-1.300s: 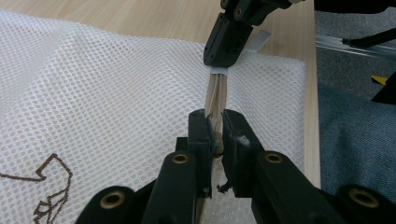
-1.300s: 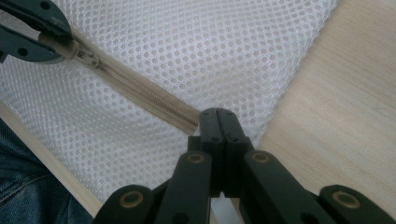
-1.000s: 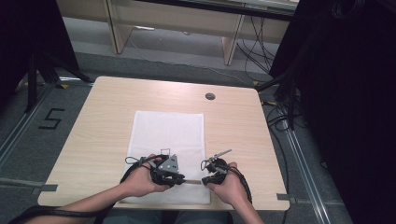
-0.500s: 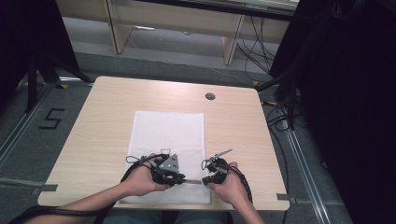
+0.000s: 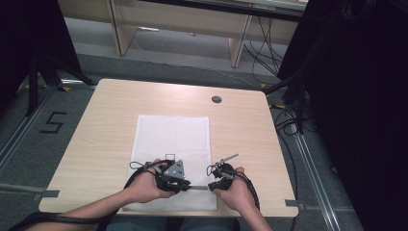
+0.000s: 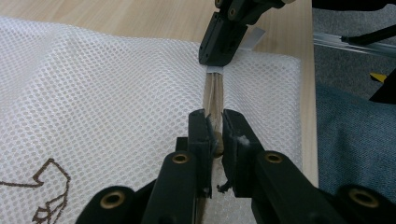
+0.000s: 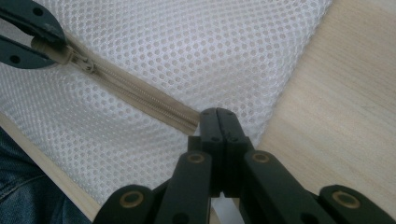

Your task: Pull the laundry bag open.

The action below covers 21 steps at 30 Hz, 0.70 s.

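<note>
A white mesh bag [image 5: 173, 139] lies flat on the wooden table [image 5: 250, 130], with a beige zipper [image 5: 198, 187] along its near edge. My left gripper [image 5: 186, 185] is shut on the zipper pull [image 6: 216, 140], its jaws [image 6: 214, 126] pinching it from both sides. My right gripper [image 5: 211, 186] is shut on the zipper's end [image 7: 194, 122] at the bag's corner, its jaws [image 7: 217, 116] pressed together. In the right gripper view the slider [image 7: 81, 63] sits just past the left gripper [image 7: 28, 37]. A short closed stretch of zipper [image 6: 214, 91] runs between the two grippers.
The table's near edge [image 7: 51, 175] lies close behind the zipper, with the person's jeans [image 6: 355, 140] below it. A round cable hole [image 5: 216, 99] sits at the table's far side. Bare wood [image 7: 336, 107] lies to the right of the bag.
</note>
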Motion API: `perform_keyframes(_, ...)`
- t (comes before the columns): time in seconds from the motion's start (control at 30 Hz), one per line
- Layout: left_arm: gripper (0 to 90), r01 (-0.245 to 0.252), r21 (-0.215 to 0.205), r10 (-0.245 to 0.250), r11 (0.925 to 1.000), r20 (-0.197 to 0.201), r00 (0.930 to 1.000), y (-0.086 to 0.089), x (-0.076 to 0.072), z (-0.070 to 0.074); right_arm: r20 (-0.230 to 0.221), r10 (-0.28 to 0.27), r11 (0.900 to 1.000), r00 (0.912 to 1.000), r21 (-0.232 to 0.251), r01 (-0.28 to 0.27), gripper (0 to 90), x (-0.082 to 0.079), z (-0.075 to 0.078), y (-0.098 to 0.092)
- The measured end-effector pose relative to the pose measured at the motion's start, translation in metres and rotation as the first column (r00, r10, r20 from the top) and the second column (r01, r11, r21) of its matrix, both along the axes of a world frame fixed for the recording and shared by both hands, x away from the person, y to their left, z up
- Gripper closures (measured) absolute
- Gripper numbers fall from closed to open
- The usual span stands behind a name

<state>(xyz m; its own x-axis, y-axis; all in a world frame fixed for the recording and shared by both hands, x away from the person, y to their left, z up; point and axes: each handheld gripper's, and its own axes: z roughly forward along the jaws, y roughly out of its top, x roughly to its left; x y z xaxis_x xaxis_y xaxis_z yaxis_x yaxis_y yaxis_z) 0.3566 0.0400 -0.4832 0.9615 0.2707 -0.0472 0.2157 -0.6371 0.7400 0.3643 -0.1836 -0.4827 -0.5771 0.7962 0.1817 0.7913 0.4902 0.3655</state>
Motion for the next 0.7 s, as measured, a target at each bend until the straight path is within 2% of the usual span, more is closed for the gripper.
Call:
perform_keyframes(0.03,81.9,0.013,0.004,-0.013,0.9999,0.014,0.9998,0.0003,0.0009,0.0003,0.0,0.0,1.0,1.0,0.001,0.0,90.0,0.0001,-0.0001,0.0)
perform_keyframes(0.1,81.9,0.001,0.0,-0.001,1.0,0.0,1.0,0.0001,-0.0002,0.0,0.03,0.047,0.999,0.9984,0.009,-0.048,90.0,0.003,-0.002,-0.0021)
perform_keyframes(0.17,81.9,0.002,-0.001,-0.002,1.0,0.0,1.0,0.0001,-0.0002,0.0001,0.001,-0.002,1.0,1.0,-0.001,0.002,90.0,-0.0001,0.0,0.0001)
perform_keyframes(0.47,82.0,-0.006,-0.004,0.006,1.0,-0.006,1.0,0.0056,0.0002,0.0015,0.008,0.002,1.0,1.0,0.001,-0.002,90.0,0.0007,-0.0006,-0.0001)
perform_keyframes(0.53,81.9,0.003,0.01,-0.003,0.9999,0.005,1.0,0.0057,0.0001,0.0016,0.001,-0.005,1.0,1.0,-0.004,0.005,90.0,-0.0002,0.0002,0.0004)
perform_keyframes(0.7,81.9,-0.001,0.013,0.001,0.9999,-0.001,1.0,0.0057,-0.0007,0.0015,0.007,-0.008,1.0,0.9999,-0.009,0.008,90.0,-0.0005,0.0001,0.0008)
